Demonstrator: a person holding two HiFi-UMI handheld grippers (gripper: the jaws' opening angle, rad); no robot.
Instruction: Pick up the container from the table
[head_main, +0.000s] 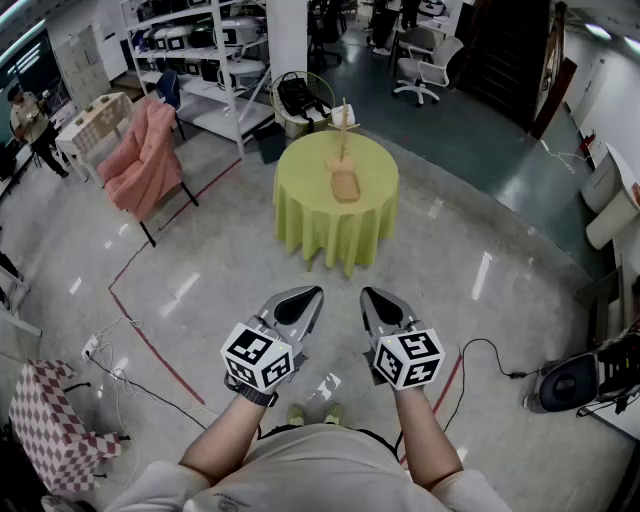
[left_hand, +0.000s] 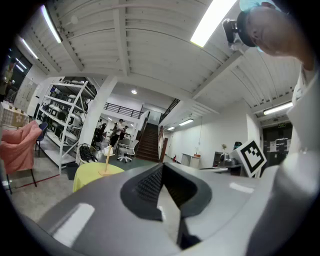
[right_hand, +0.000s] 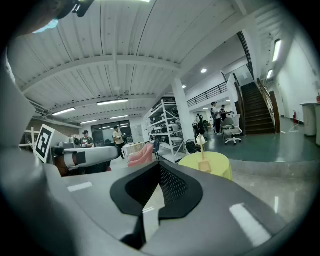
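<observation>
The left hand-held gripper (left_hand: 161, 167) has its jaws brought together at the tips, with nothing between them. The right hand-held gripper (right_hand: 159, 168) is the same, tips meeting and empty. In the head view both are held low in front of the person, side by side and slightly apart, above bare floor (head_main: 450, 270), pointing toward the bench (head_main: 305, 215).

The bench is a round one draped in a yellow-green cloth, well apart from both hand-held grippers. The container (head_main: 345, 185), a tan wooden tray-like piece, lies near the middle of the benchtop. A thin upright wooden post (head_main: 345, 125) with a pale top rises at its far end; I cannot tell whether the two are joined.

To the left of the bench stands a chair draped in pink cloth (head_main: 140, 160), and behind that a white shelving rack (head_main: 205, 60).
</observation>
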